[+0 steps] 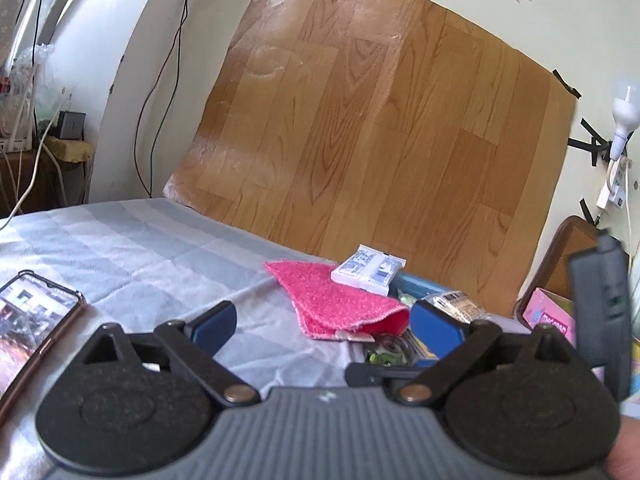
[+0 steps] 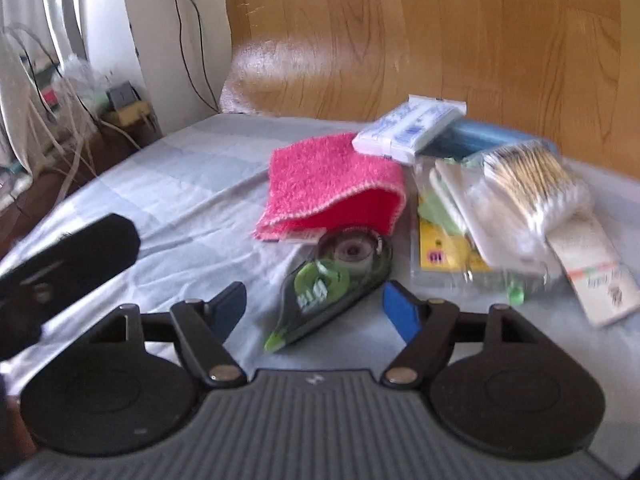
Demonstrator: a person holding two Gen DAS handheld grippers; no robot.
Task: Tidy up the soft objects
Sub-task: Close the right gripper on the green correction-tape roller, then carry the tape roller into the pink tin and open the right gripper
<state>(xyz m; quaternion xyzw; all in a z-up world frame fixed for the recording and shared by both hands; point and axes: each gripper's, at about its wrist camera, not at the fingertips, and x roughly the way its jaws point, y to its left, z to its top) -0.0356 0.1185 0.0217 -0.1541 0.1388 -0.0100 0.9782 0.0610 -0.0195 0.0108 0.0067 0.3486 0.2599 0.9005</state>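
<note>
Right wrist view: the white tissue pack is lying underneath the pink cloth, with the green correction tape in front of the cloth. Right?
Not quite. The right wrist view shows the white tissue pack resting on top of the pink cloth's far edge, not underneath it. The green correction tape does lie in front of the cloth.

Pink fuzzy cloth; pale grey checked sheet; wood-grain board

The fuzzy pink cloth looks rough; the pale grey bedsheet is matt fabric; the wood-grain vinyl sheet is glossy.
</note>
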